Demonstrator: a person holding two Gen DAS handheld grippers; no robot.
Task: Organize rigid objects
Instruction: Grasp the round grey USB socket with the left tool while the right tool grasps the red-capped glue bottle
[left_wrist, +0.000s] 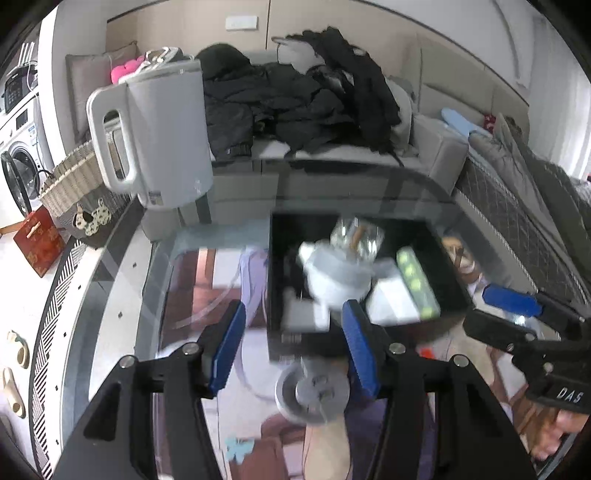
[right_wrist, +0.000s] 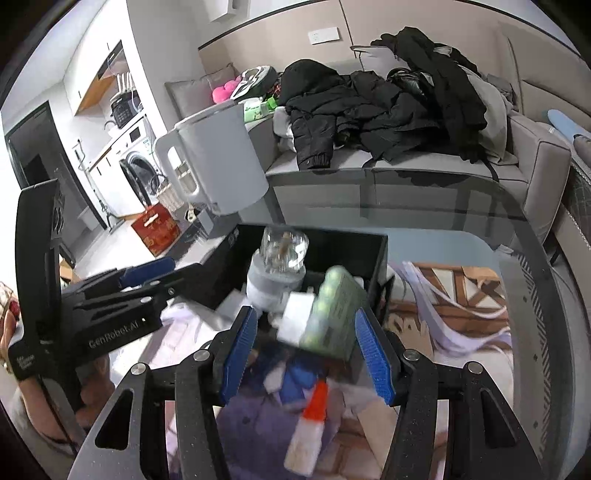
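Observation:
A black open box (left_wrist: 448, 273) (right_wrist: 214, 275) stands on the glass table. In it are a grey-based glass bulb object (left_wrist: 338, 273) (right_wrist: 277, 269), a green blister pack (left_wrist: 417, 282) (right_wrist: 334, 310) and a white block (right_wrist: 295, 319). My left gripper (left_wrist: 293, 347) is open just in front of the box, above a grey round disc (left_wrist: 312, 393) on the table. My right gripper (right_wrist: 306, 352) is open at the box's near edge; a white tube with a red cap (right_wrist: 308, 428) lies on the table below it. Each gripper shows in the other's view (left_wrist: 517, 314) (right_wrist: 144, 284).
A white kettle (left_wrist: 159, 136) (right_wrist: 218, 158) stands on the table's far left. Behind the table is a grey sofa (right_wrist: 443, 173) piled with black jackets (left_wrist: 295, 103). A wicker basket (left_wrist: 74, 184) and a red box (left_wrist: 38, 240) sit on the floor at left.

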